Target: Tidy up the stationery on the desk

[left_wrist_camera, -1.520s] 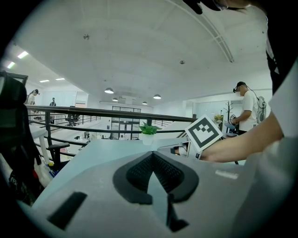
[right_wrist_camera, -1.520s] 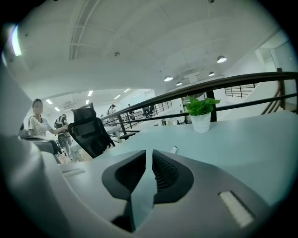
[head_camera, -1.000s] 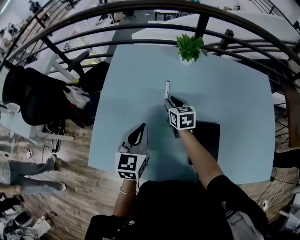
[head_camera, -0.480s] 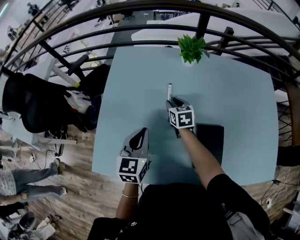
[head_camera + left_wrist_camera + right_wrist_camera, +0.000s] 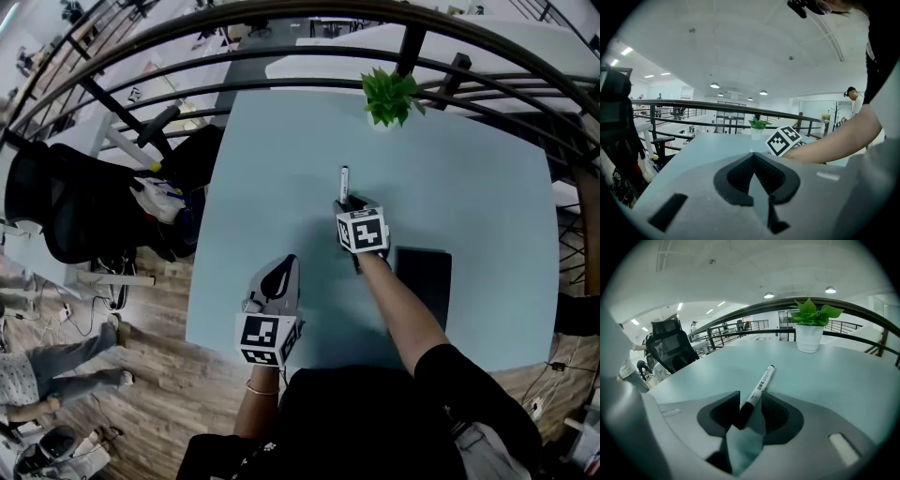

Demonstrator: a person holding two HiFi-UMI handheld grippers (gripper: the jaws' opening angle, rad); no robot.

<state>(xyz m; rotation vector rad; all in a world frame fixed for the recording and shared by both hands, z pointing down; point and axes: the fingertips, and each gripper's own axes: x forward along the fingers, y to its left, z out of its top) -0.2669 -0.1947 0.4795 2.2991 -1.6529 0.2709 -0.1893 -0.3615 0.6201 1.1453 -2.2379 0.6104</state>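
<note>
The right hand-held gripper [image 5: 749, 408] is staying clenched on the marker [image 5: 759, 385], barely shifting above mid-desk [image 5: 469, 169]. Transfer toward the case [image 5: 424, 277] is probably pending. The left hand-held gripper [image 5: 754, 176] is idling, closed and empty.

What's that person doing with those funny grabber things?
A person is tidying a light blue desk with a grabbing tool in each hand. The right tool is pinching the dark end of a marker, and the rest of the marker points toward the potted plant. The left tool is shut with nothing in it, near the desk's front edge. A flat black thing lies on the desk beside the person's right arm.
</note>
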